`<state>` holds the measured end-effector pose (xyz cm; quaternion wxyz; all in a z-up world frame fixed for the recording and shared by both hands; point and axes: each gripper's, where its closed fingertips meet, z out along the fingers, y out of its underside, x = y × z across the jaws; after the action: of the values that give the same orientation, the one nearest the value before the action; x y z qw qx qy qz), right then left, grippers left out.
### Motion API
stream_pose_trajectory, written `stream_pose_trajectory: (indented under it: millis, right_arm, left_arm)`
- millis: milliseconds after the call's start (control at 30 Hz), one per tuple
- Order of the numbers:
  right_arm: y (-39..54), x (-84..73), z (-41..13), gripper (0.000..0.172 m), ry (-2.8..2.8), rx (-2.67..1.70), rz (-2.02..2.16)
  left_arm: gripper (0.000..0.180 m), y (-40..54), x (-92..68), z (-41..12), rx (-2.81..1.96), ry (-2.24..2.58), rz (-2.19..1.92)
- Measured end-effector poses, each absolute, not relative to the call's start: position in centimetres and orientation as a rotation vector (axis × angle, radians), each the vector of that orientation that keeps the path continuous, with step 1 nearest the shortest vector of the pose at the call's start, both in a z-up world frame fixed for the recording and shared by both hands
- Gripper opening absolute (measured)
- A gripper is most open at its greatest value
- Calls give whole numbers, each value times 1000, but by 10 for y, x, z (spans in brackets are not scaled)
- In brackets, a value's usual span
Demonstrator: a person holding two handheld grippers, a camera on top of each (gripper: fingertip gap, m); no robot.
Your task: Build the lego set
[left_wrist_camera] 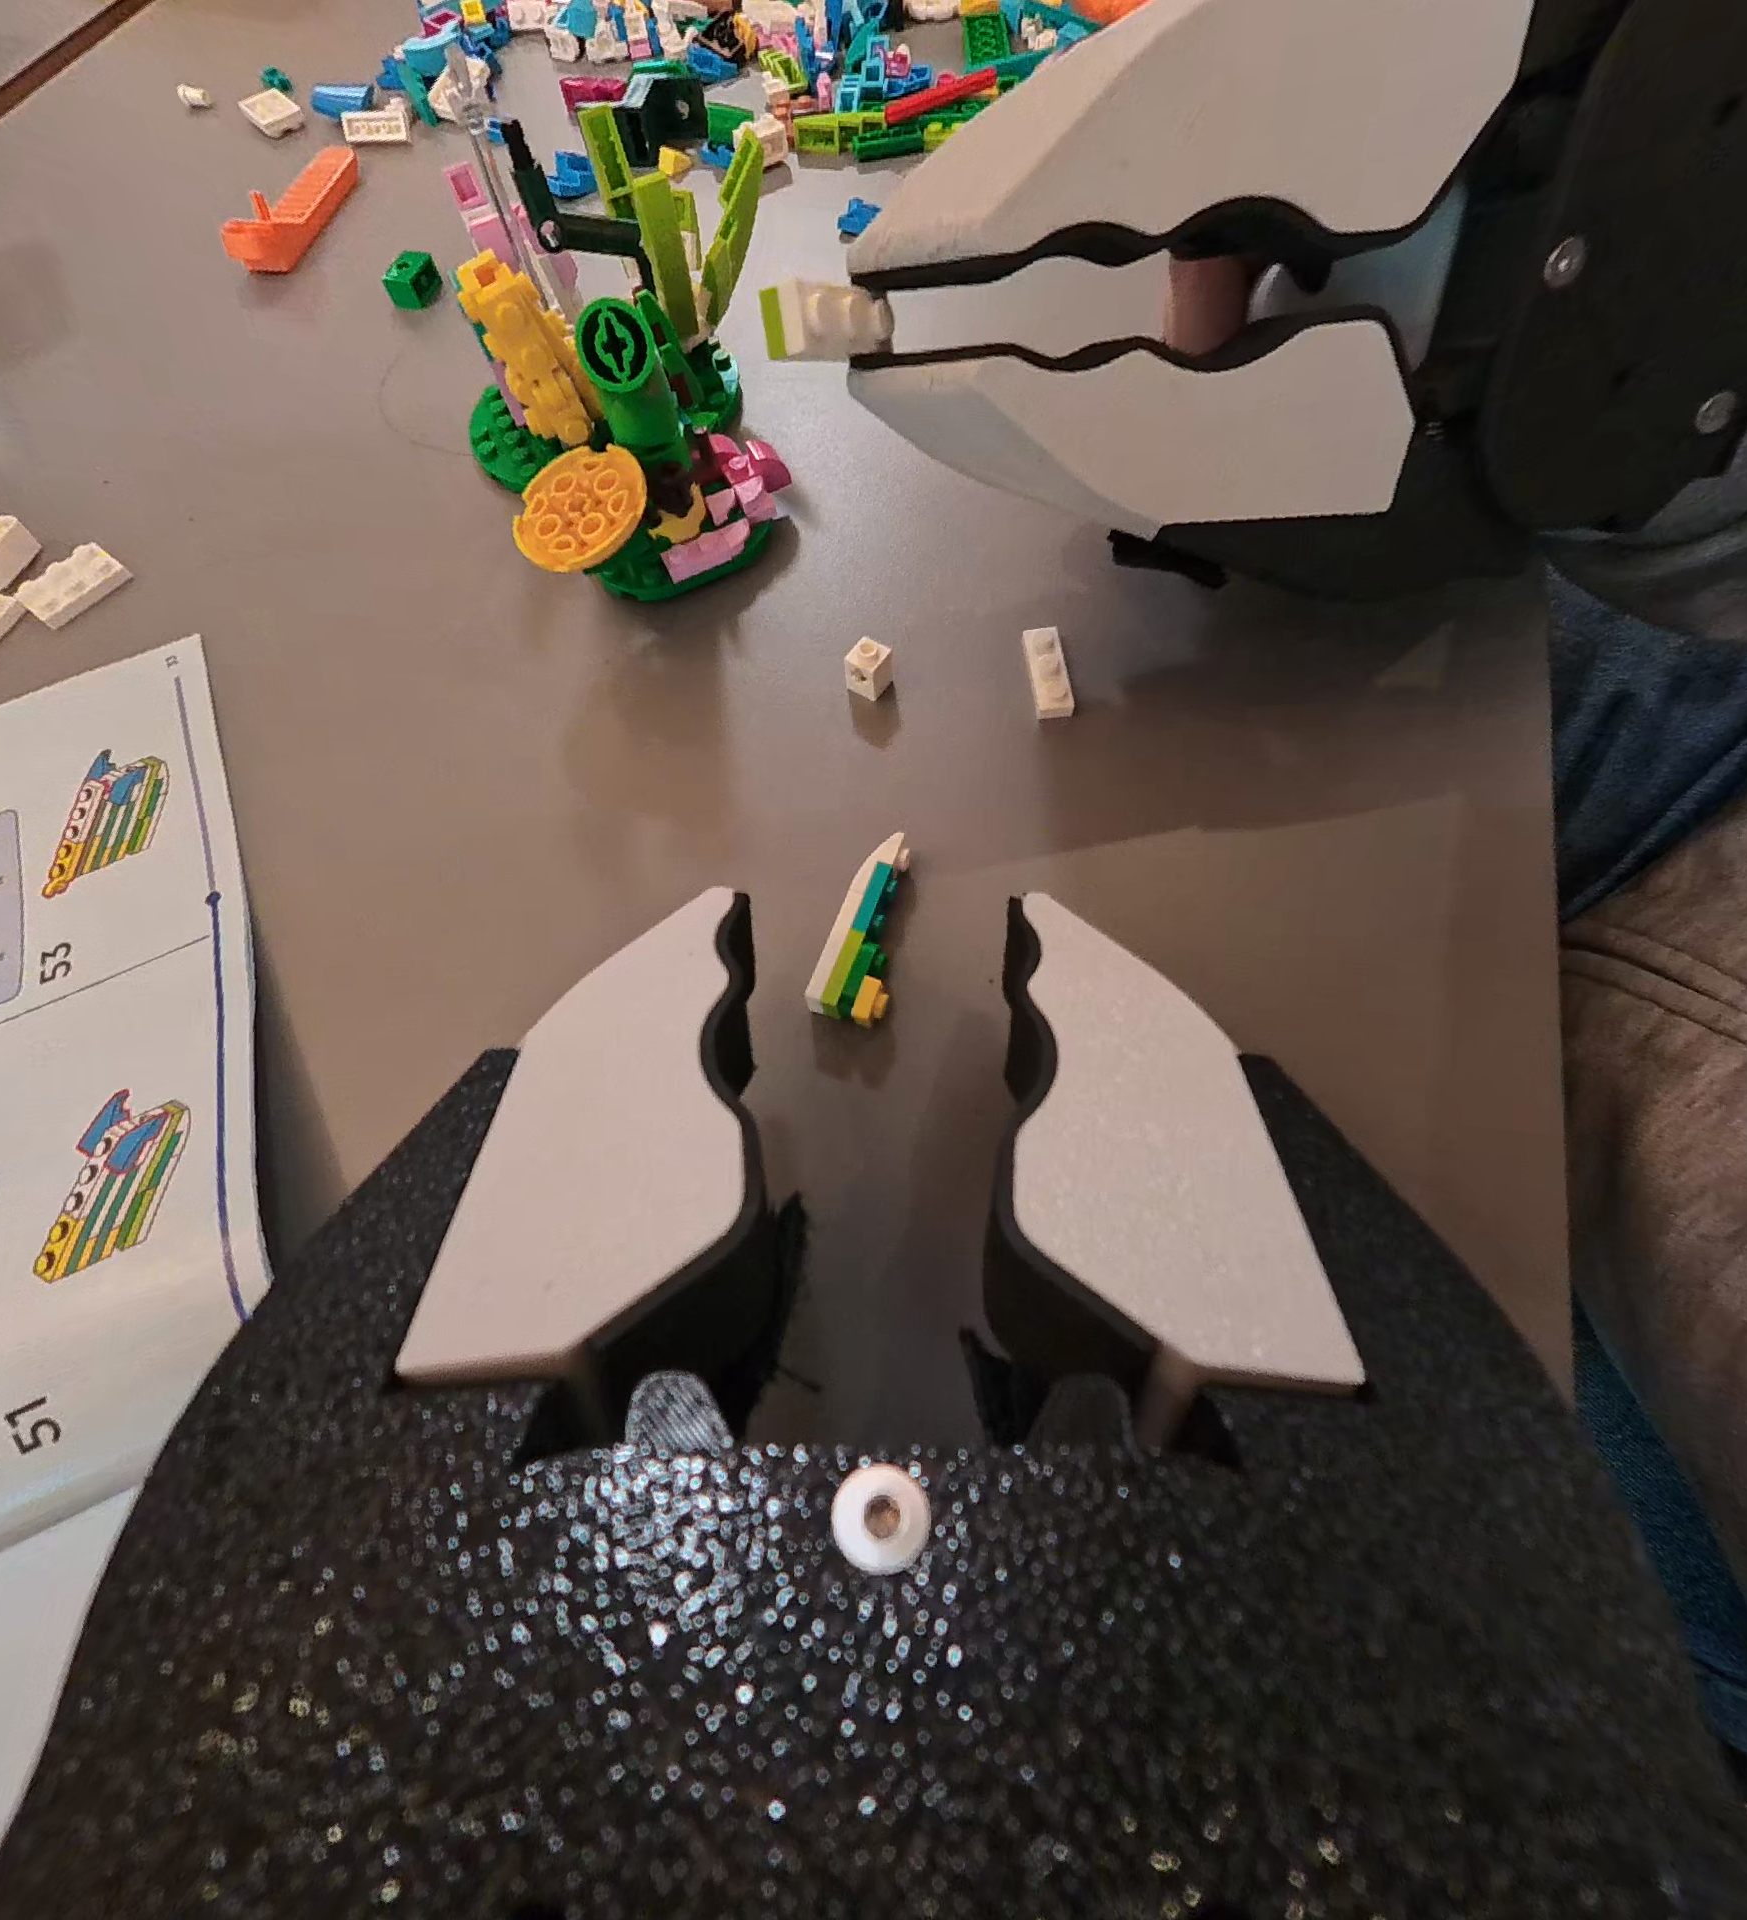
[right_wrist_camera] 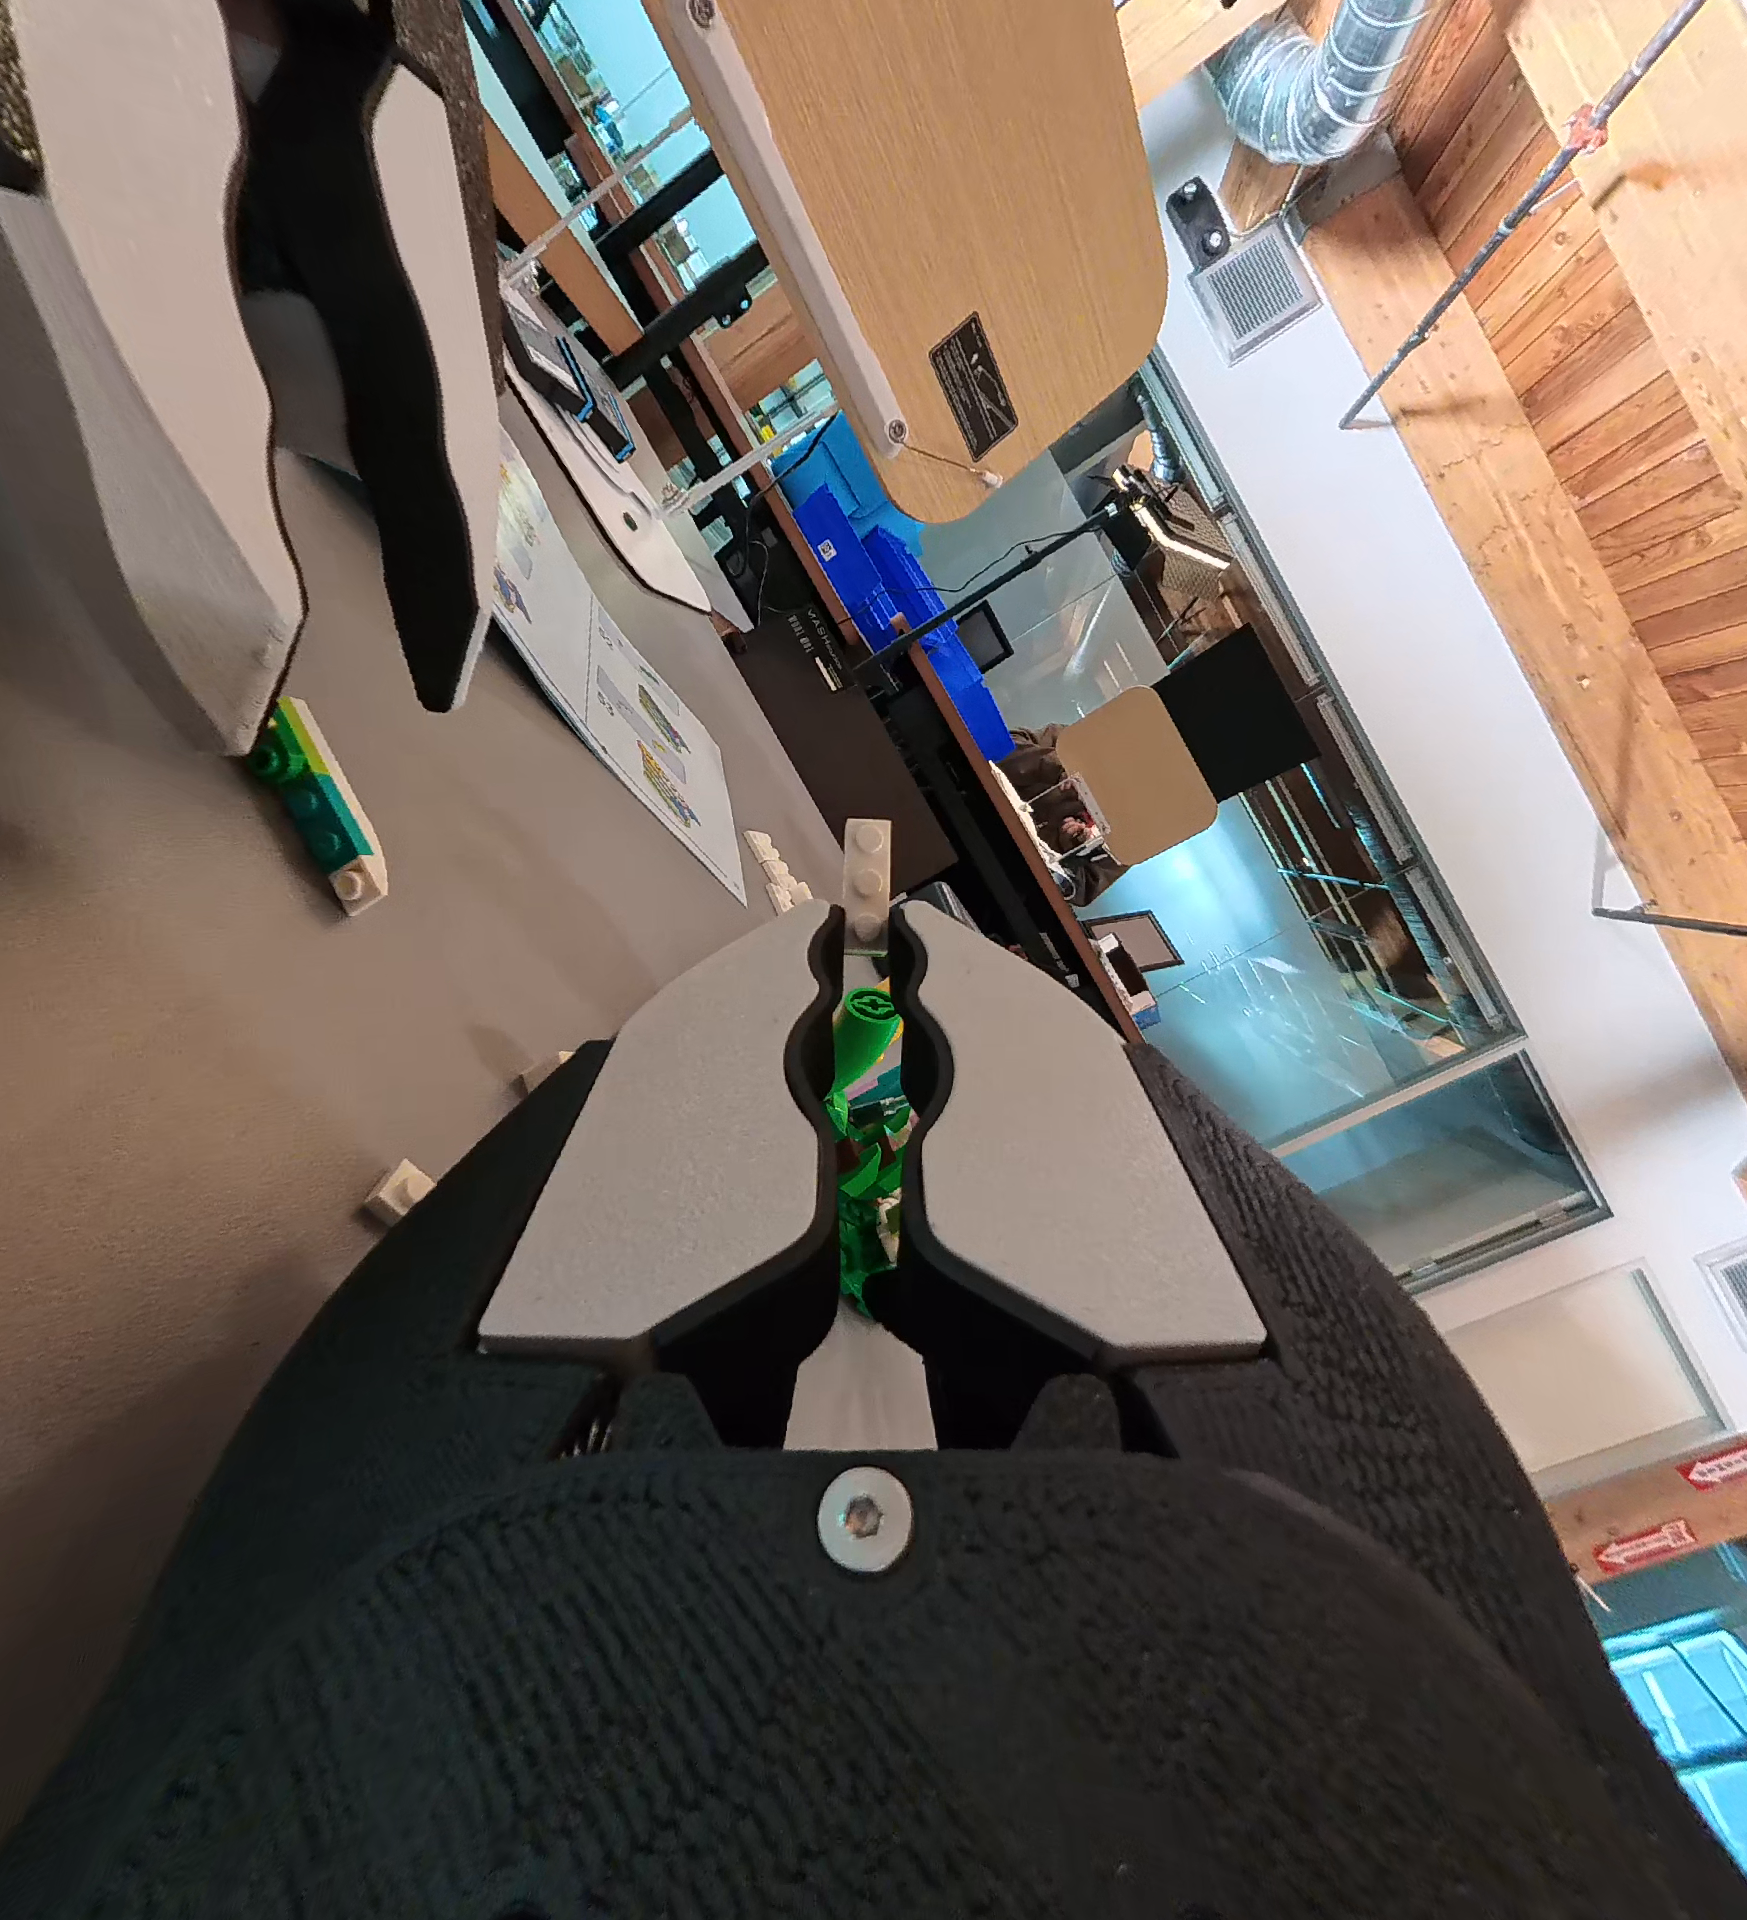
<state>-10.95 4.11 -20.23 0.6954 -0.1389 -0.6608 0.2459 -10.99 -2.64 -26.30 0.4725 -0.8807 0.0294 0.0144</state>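
Right in front of my left camera, my left hand-held gripper (left_wrist_camera: pixel 874 935) hangs wide open over the grey bench (left_wrist_camera: pixel 453 790). I see a small stack of bricks (left_wrist_camera: pixel 853 940), white, teal, green and yellow, lying on the bench between its two fingers, and neither finger touches it.

Next biggest is my right hand-held gripper (left_wrist_camera: pixel 874 322), up on the right. It is almost shut and pinches a thin white plate with a lime plate under it (left_wrist_camera: pixel 817 320); most of that piece sticks out past the fingertips.

Beside those tips stands a brick plant model (left_wrist_camera: pixel 620 416), green, yellow and pink. An open instruction booklet (left_wrist_camera: pixel 69 935) lies on the left. Far back sits a pile of loose bricks (left_wrist_camera: pixel 744 73).

Smallest are two white bricks (left_wrist_camera: pixel 952 670) lying between the grippers.
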Motion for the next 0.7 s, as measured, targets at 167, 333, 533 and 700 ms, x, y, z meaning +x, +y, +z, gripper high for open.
stream_pose_trajectory:
  millis: [167,333,533,700]
  right_arm:
    - [41,-110,-203,6,-1477,-307,547]
    - [41,-110,-203,6,-1475,-306,546]
    - [40,-110,-203,6,-1477,-300,542]
    - [39,-110,-204,6,-1479,-295,540]
  left_arm:
    - [46,-26,-110,-264,-2159,74,34]
    - [46,-26,-110,-264,-2163,76,35]
    - [46,-26,-110,-265,-2167,77,35]
    - [46,-26,-109,-266,-2172,79,35]
